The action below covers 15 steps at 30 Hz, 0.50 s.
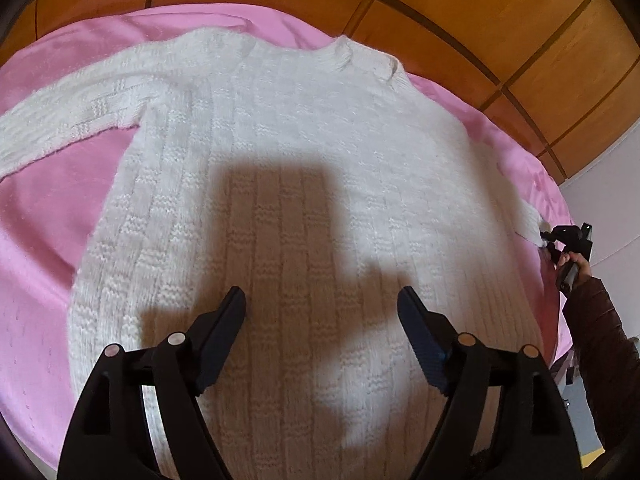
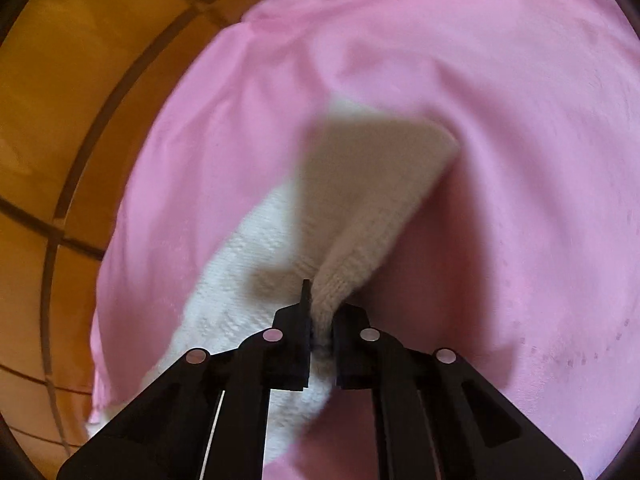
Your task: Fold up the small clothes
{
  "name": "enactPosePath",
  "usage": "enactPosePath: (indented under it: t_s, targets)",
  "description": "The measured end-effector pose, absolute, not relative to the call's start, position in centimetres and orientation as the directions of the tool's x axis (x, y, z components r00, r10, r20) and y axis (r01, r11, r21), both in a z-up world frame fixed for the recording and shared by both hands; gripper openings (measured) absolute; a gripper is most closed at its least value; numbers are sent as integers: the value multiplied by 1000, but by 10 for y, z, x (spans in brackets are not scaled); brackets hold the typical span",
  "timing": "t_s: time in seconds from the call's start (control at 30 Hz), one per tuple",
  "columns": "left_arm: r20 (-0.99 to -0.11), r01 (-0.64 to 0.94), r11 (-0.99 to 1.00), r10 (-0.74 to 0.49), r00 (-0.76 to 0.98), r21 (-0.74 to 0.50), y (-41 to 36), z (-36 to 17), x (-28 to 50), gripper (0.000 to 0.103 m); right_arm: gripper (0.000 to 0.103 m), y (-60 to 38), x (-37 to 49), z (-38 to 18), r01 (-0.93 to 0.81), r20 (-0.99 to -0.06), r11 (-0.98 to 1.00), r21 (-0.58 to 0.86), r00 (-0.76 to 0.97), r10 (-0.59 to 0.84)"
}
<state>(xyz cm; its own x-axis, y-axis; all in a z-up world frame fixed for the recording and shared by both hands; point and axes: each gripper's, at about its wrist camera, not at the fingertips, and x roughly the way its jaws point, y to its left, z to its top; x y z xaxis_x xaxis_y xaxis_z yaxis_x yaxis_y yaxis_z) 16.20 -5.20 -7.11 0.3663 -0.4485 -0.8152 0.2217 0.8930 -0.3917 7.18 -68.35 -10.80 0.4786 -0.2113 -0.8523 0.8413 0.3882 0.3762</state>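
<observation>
A white knitted sweater (image 1: 304,152) lies flat on a pink sheet (image 1: 44,216), neck at the far end, one sleeve (image 1: 68,116) stretched out to the left. My left gripper (image 1: 322,300) is open and empty, hovering above the sweater's lower body. My right gripper (image 2: 324,304) is shut on the cuff of the other sleeve (image 2: 352,216) and holds it off the sheet (image 2: 500,160). It also shows in the left wrist view (image 1: 546,238) at the sweater's right edge, held by a hand.
Wooden floor tiles (image 1: 480,12) lie beyond the sheet's far and right edges and show in the right wrist view (image 2: 60,120). A pale wall (image 1: 600,208) is at the right. A brown-sleeved arm (image 1: 600,320) reaches in from the right.
</observation>
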Motion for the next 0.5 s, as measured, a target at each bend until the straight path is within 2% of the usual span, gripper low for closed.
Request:
enactPosePath:
  t_s: [0.07, 0.2, 0.33, 0.5]
  targets:
    - [-809, 218, 888, -458, 369, -404, -51, -71, 164, 79, 6, -671, 82, -91, 803, -827, 442, 400, 524, -203]
    - [-792, 212, 869, -494, 358, -447, -48, -72, 171, 79, 6, -606, 126, -35, 621, -754, 654, 432, 646, -115]
    - [-769, 221, 850, -527, 362, -479, -46, -65, 178, 79, 6, -506, 173, 1, 383, -699, 802, 457, 712, 58]
    - [-739, 229, 829, -559, 376, -511, -38, -55, 186, 79, 6, -360, 236, 1, 122, -697, 874, 469, 659, 282]
